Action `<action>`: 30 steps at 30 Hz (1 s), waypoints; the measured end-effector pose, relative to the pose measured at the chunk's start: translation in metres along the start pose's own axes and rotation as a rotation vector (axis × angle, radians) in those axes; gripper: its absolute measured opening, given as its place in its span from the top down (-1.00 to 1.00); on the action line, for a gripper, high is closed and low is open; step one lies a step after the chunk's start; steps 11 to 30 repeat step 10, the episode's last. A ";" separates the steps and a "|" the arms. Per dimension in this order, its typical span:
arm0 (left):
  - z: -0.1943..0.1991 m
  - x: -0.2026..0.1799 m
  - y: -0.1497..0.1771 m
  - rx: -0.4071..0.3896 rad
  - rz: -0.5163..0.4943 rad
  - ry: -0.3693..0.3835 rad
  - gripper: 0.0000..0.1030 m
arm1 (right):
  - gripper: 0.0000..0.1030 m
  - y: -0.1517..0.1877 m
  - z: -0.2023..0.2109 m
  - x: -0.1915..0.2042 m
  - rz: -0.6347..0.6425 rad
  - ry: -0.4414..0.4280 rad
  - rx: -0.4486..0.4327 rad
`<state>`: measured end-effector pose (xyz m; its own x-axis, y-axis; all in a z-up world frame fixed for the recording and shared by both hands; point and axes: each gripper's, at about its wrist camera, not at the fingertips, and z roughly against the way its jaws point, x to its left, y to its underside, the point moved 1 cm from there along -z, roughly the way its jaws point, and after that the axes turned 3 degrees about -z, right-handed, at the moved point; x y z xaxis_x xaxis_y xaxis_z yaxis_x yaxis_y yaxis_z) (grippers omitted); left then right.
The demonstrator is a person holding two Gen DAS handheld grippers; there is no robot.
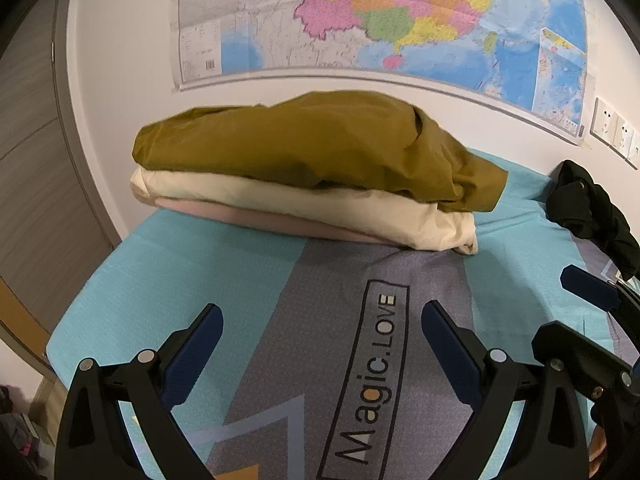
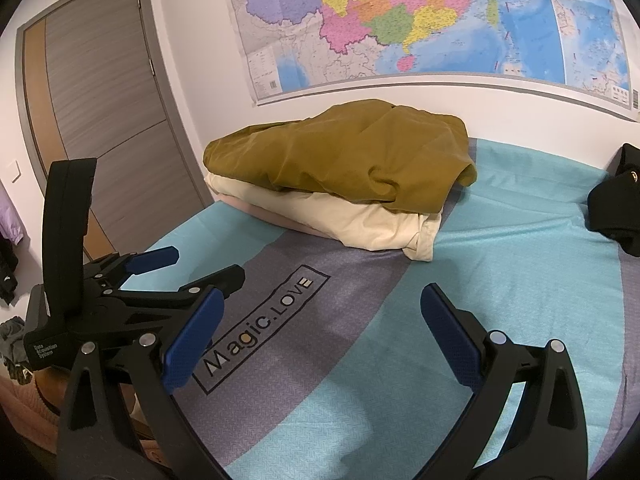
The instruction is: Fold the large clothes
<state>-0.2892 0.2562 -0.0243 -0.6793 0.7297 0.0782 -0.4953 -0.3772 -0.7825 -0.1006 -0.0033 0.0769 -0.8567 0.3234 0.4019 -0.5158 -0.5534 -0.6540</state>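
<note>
A stack of folded clothes sits at the far side of the bed by the wall: an olive-brown garment (image 1: 320, 148) (image 2: 352, 156) on top, a cream one (image 1: 304, 204) (image 2: 360, 220) under it, a pink one (image 1: 256, 220) at the bottom. A crumpled black garment (image 1: 592, 204) (image 2: 616, 212) lies at the right. My left gripper (image 1: 320, 324) is open and empty above the bedsheet, short of the stack; it also shows in the right wrist view (image 2: 208, 264). My right gripper (image 2: 320, 308) is open and empty, beside the left one.
The bed has a teal and grey sheet (image 1: 224, 264) (image 2: 520, 264) printed "Magic.LOVE". A large map (image 1: 380, 20) hangs on the white wall behind. A grey door (image 2: 104, 112) stands at the left. Wall sockets (image 1: 612, 128) are at the right.
</note>
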 end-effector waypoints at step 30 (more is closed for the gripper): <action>-0.008 -0.019 -0.002 0.038 0.004 0.111 -0.86 | -0.89 0.005 0.019 -0.019 -0.045 0.060 -0.020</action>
